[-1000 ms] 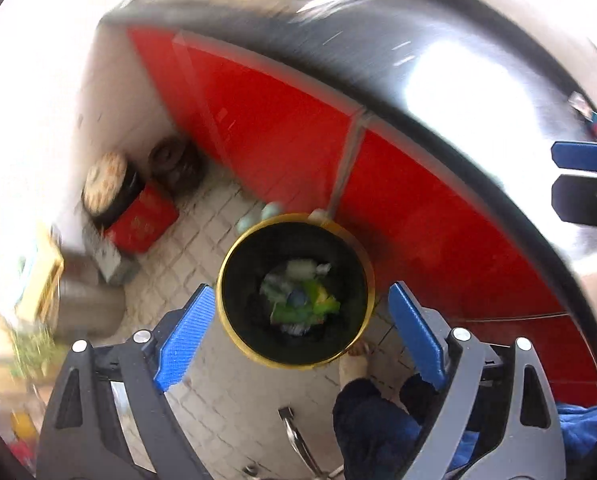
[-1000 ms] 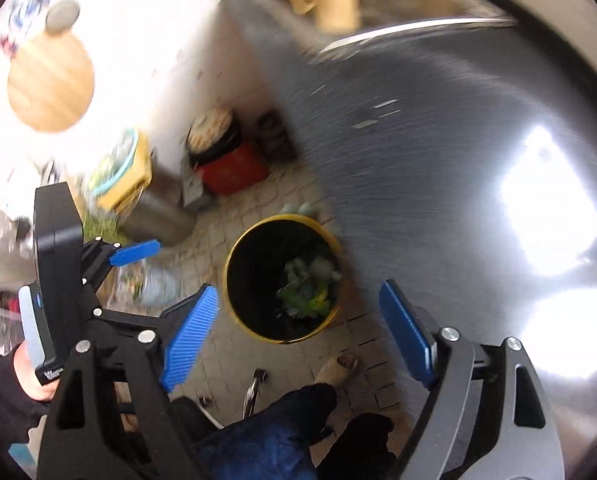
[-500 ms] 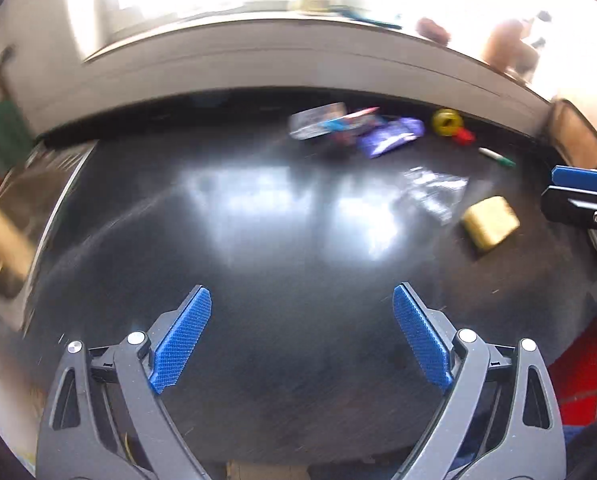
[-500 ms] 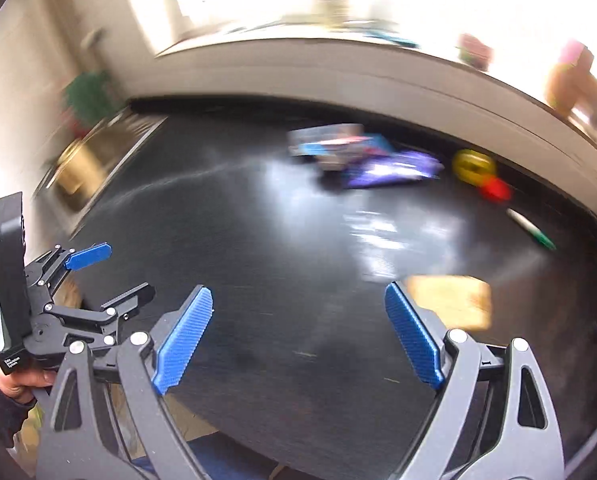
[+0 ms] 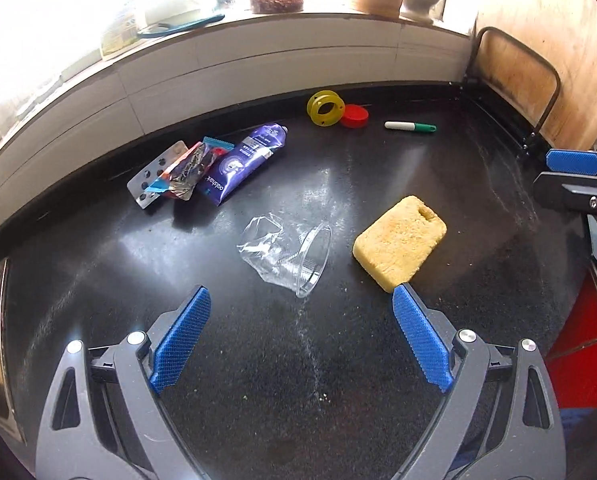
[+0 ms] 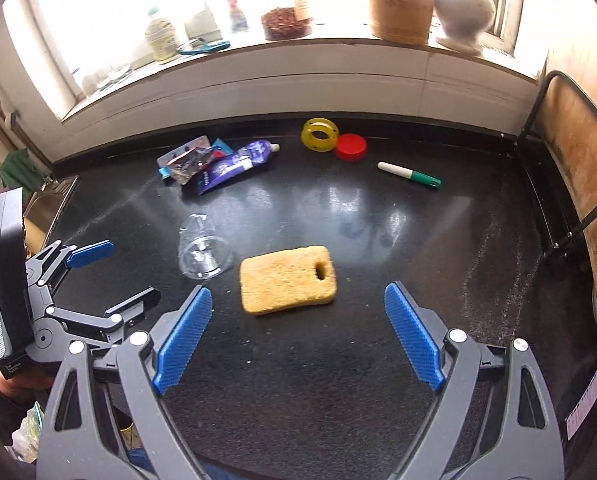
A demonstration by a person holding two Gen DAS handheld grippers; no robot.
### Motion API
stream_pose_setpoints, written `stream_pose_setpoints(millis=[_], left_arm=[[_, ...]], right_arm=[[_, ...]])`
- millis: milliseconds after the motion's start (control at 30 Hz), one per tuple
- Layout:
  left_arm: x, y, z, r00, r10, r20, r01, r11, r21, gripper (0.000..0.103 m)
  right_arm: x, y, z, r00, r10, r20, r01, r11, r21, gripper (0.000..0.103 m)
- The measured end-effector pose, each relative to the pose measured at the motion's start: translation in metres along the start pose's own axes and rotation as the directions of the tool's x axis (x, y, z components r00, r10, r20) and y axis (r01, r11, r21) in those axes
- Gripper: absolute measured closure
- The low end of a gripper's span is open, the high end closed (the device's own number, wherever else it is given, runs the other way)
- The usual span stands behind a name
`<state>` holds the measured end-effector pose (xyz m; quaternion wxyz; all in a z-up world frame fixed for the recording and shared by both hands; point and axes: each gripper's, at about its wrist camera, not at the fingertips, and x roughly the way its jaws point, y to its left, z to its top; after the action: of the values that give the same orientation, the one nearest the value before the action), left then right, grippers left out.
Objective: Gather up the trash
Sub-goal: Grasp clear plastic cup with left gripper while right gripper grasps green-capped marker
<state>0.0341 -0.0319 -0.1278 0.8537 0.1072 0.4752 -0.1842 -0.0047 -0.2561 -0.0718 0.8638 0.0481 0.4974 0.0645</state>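
On the black countertop point(image 5: 278, 360) lie a crushed clear plastic cup point(image 5: 290, 252) point(image 6: 204, 254), a purple tube point(image 5: 242, 162) point(image 6: 230, 168), a foil wrapper point(image 5: 186, 170) point(image 6: 186, 164) and a blister pack point(image 5: 154, 178) near the back wall. My left gripper point(image 5: 300, 324) hovers open just in front of the cup, nothing between its fingers. My right gripper point(image 6: 298, 324) hangs open in front of a yellow sponge point(image 6: 288, 280) point(image 5: 400, 238), apart from it.
A yellow ring point(image 5: 325, 108), a red lid point(image 5: 354, 115) and a green-capped marker point(image 5: 410, 126) lie at the back. A wooden board in a metal frame point(image 6: 570, 184) stands at the right. A sink point(image 6: 50, 204) sits left. Jars crowd the windowsill point(image 6: 282, 46).
Both grippers have swung away from the yellow-rimmed bin on the floor and now face the countertop with its litter. Both remain open and empty.
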Motion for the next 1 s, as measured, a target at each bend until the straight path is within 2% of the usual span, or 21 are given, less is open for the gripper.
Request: stream_pose_setpoints(millis=[333,433,600,700,867,967,1000], left_arm=[[0.059,0.017,0.012,0.997,0.032,-0.066,-0.028,0.998,0.049,0.012],[0.082,0.023,0.018,0.996,0.018,-0.082,-0.013,0.998,0.062,0.012],[0.116,0.027,0.031,0.994,-0.012,-0.109,0.020,0.997,0.077,0.012],[0.131,0.029,0.039,0.993,-0.032,-0.113,0.040,0.997,0.073,0.012],[0.154,0.030,0.048,0.991,-0.045,-0.129,0.052,0.998,0.048,0.012],[0.159,0.028,0.050,0.991,-0.048,-0.121,0.054,0.997,0.047,0.013],[0.159,0.027,0.051,0.992,-0.050,-0.120,0.056,0.997,0.049,0.014]], right_arm=[[0.043,-0.035,0.030,0.999,0.013,-0.029,-0.014,0.999,-0.032,0.018],[0.065,-0.050,0.045,0.999,0.006,-0.035,-0.008,0.999,-0.050,0.018],[0.111,-0.082,0.078,0.998,-0.026,-0.049,0.022,0.996,-0.091,0.018],[0.153,-0.103,0.099,0.995,-0.055,-0.079,0.044,0.990,-0.135,0.018],[0.206,-0.124,0.118,0.987,-0.098,-0.128,0.068,0.973,-0.220,0.018],[0.224,-0.129,0.120,0.984,-0.094,-0.150,0.053,0.965,-0.256,0.024],[0.225,-0.131,0.120,0.987,-0.072,-0.144,0.035,0.969,-0.245,0.030]])
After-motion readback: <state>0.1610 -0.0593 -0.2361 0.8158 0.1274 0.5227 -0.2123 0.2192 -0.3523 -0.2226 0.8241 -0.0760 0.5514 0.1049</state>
